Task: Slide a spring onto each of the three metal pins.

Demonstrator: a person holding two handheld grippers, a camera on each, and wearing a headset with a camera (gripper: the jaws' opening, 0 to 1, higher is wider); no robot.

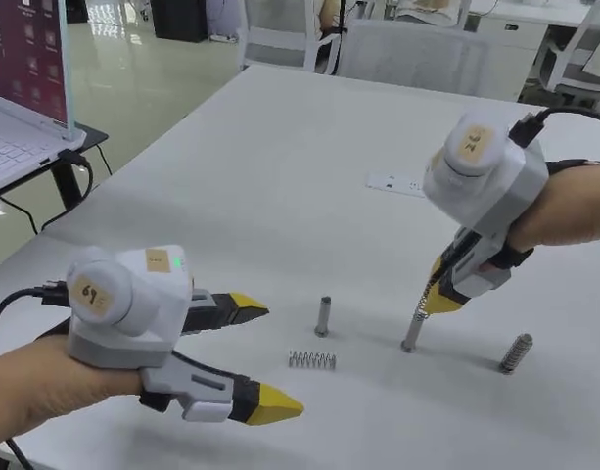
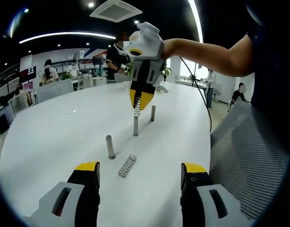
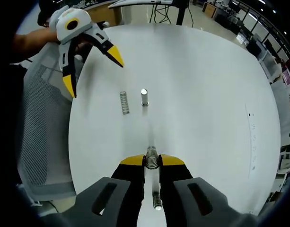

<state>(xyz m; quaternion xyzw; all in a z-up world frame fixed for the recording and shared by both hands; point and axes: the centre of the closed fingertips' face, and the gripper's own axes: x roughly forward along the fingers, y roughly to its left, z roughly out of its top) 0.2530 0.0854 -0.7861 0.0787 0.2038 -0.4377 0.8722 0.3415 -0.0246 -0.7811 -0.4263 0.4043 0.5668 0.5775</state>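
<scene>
The right gripper (image 1: 438, 300) has its jaws pinched on a coil spring (image 3: 153, 161) held over the middle pin (image 1: 413, 333). Light and springy, it would likely buckle or flick free if squeezed, so a gentle grip on the upper coils suits. The left gripper (image 1: 280, 357) hovers with jaws wide apart and empty, and a loose spring (image 1: 312, 360) lies on the tabletop (image 1: 280, 176) at six o'clock from the bare pin (image 1: 323, 315).

Bright, even overhead light; fisheye-warped edges

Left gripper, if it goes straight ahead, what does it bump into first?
Probably the loose spring lying on the table between the left gripper's open jaws; the bare pin stands just beyond.
</scene>
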